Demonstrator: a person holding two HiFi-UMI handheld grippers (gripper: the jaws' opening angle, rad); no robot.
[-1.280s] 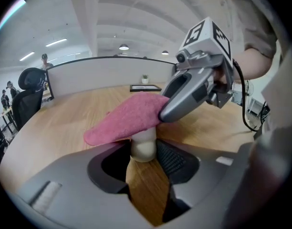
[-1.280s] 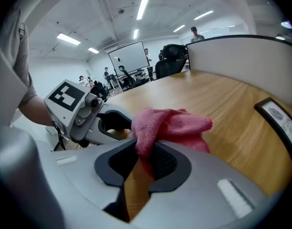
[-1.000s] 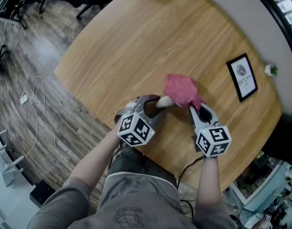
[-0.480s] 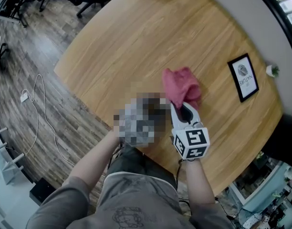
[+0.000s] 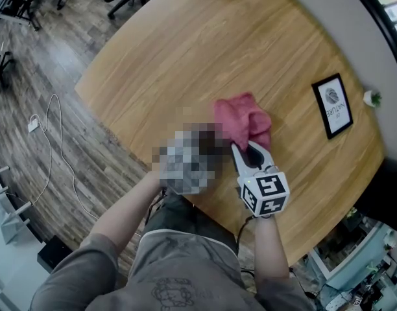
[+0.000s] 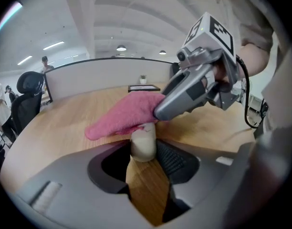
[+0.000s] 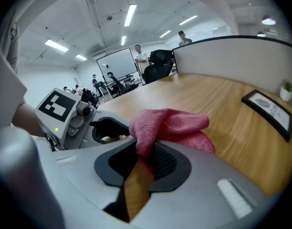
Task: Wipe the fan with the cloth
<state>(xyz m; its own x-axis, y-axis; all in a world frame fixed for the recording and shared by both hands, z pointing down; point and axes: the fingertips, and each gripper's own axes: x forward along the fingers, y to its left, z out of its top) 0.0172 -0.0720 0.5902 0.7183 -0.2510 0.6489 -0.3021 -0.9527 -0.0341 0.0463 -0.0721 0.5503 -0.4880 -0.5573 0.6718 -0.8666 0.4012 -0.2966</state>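
My left gripper (image 6: 143, 151) is shut on a small cream fan (image 6: 143, 144), of which only a rounded stub shows between the jaws. A pink cloth (image 6: 122, 114) lies over the fan's far end and hides it. My right gripper (image 7: 145, 160) is shut on a fold of that cloth (image 7: 171, 124), which bunches up in front of its jaws. In the head view the right gripper (image 5: 242, 149) reaches in from the lower right, close beside the left one, with the cloth (image 5: 240, 117) at its tips. A mosaic patch covers the left gripper there.
The round wooden table (image 5: 185, 50) carries a black picture frame (image 5: 333, 105) at its right edge, with a tiny potted plant (image 5: 370, 98) beyond it. A grey partition runs behind the table. Wood floor with a white cable (image 5: 56, 148) lies to the left.
My right gripper has slid left with the cloth, up against the left gripper. The cloth now covers the fan's end. The left gripper has stayed put.
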